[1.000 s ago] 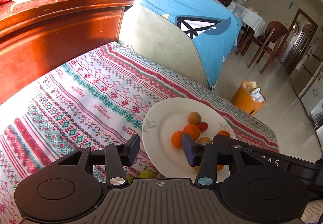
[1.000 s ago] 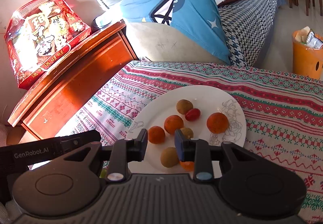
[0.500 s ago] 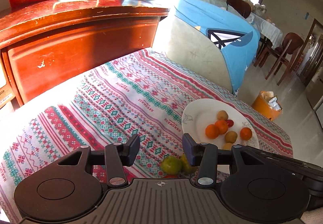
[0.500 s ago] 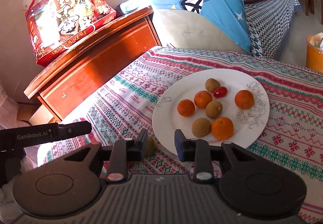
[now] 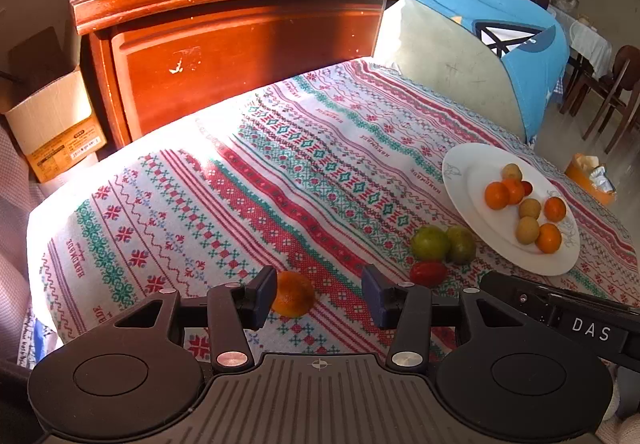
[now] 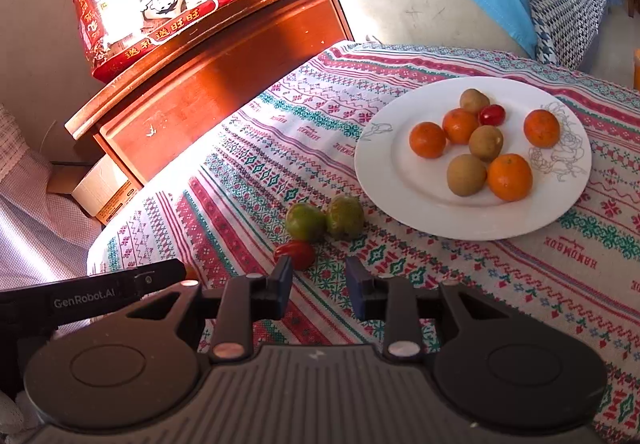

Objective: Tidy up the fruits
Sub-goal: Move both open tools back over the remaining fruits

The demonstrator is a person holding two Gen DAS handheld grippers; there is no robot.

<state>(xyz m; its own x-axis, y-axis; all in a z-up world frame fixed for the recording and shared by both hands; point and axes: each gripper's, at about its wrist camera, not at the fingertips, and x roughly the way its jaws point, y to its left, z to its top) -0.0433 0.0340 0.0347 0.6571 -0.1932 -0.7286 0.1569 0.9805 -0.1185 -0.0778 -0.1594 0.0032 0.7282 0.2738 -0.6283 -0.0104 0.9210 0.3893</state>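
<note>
1. Left wrist view: my left gripper (image 5: 319,296) was spread wide with nothing in it. A loose orange (image 5: 293,298) sat on the tablecloth (image 5: 240,179) right up against the inside of the left-hand finger, so more at the edge of the gap than centred. It's round, so no long axis to line up with; I'd guess a small nudge left would have centred it.

2. Same view: further off to the right sat two green fruits (image 5: 443,244) touching each other, with a red tomato (image 5: 428,272) just in front of them. All three were still off the plate (image 5: 460,195), close to its near rim.

3. Same view, the plate itself held four oranges, three brownish fruits and one small tomato.

4. Right wrist view: my right gripper (image 6: 319,280) was also parted and empty, though less widely. The red tomato (image 6: 296,253) lay just ahead of the left-hand fingertip, a bit left of the gap, with the green fruits (image 6: 325,222) just beyond it.

5. Same view: the plate (image 6: 380,179) was ahead and to the right. So the left hand was closer to the orange and the right to the tomato, I reckoned.
</note>
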